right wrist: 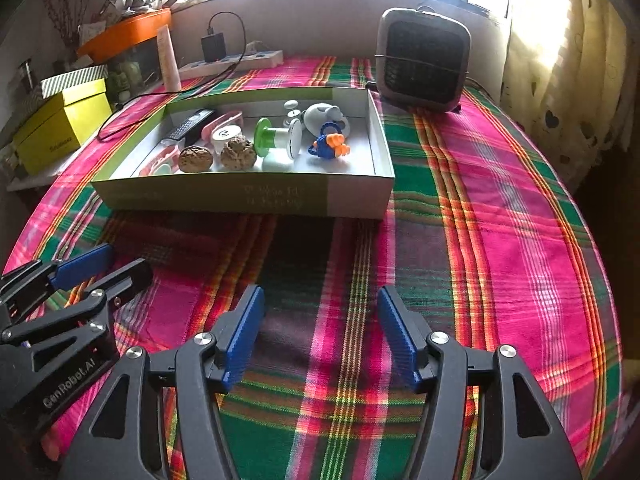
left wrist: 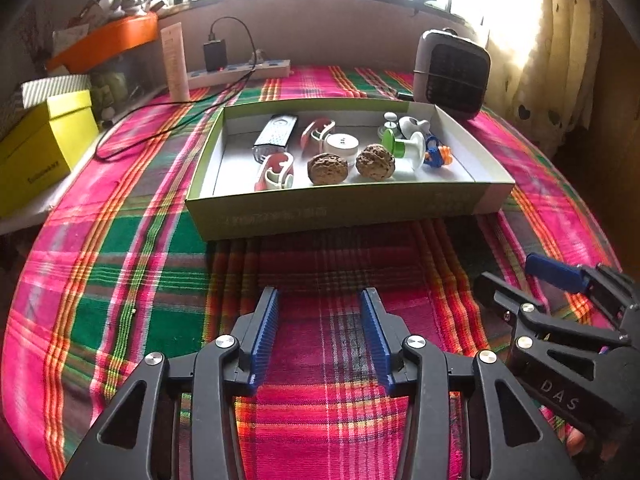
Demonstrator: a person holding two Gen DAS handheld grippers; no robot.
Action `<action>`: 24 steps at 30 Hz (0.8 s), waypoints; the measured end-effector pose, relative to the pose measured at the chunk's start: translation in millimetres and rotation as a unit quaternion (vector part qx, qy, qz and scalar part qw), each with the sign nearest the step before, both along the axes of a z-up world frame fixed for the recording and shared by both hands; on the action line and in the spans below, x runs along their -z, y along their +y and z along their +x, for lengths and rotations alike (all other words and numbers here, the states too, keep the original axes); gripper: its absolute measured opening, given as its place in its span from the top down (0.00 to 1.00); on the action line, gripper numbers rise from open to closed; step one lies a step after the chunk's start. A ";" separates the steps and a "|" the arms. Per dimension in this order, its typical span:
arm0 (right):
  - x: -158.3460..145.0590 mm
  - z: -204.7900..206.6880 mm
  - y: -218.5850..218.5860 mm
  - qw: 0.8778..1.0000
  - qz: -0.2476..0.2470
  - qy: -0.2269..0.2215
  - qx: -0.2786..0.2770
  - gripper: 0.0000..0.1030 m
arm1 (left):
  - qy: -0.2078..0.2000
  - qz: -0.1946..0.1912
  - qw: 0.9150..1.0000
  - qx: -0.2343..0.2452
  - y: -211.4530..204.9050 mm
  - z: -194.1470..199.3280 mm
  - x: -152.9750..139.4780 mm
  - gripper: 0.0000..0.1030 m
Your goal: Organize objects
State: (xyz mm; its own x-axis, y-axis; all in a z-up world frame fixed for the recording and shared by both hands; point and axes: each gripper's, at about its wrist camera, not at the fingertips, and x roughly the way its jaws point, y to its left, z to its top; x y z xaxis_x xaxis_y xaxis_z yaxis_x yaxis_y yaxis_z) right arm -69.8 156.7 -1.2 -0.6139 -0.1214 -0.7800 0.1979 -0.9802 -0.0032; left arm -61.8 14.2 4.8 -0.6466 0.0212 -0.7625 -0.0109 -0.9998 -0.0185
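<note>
Both claws are empty right now. The left gripper (left wrist: 320, 332) has its blue pads parted a moderate way with nothing but plaid cloth showing between them, and the right gripper (right wrist: 320, 332) sits a bit wider, also with only tablecloth (right wrist: 500, 240) in the gap. They hover side by side over the near part of the table, each angled down and forward, neither touching anything.

What could go wrong from here: the shallow cardboard box (left wrist: 340, 212) is light and sits loose on cloth, so I'd guess a finger catching the near wall on the way in would shove the whole thing or tip it. The stuff inside is packed close too. The two walnuts (left wrist: 327, 168) are round and sit right next to the little white round tin (left wrist: 341, 145), so a sloppy pinch probably rolls one away or knocks its neighbour. The green-and-white spool thing (right wrist: 278, 136) lies on its side touching the right-hand walnut and looks ready to roll. The blue and orange toy (right wrist: 330, 146) is small and knobbly, easy to pinch off-centre.

As for where everything is: the box lies ahead of both claws, well apart from them, with a bare strip of cloth between. From the left claw it's dead ahead, from the right claw ahead and to the left. The remote (left wrist: 276, 134) and two red-and-white clips (left wrist: 276, 170) are toward the box's left end.
</note>
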 end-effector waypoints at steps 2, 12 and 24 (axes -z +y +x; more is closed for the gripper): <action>-0.1 -0.1 0.0 1.000 -0.001 0.000 0.000 0.42 | 0.002 -0.013 1.000 -0.001 3.8 1.8 0.4 0.60; 0.3 2.3 0.0 1.000 0.001 0.000 0.003 0.41 | 0.003 -0.006 1.000 -0.003 1.3 2.7 0.1 0.59; 0.2 2.5 -0.3 1.000 0.001 0.000 0.003 0.40 | 0.004 -0.006 1.000 -0.002 0.4 3.0 0.2 0.59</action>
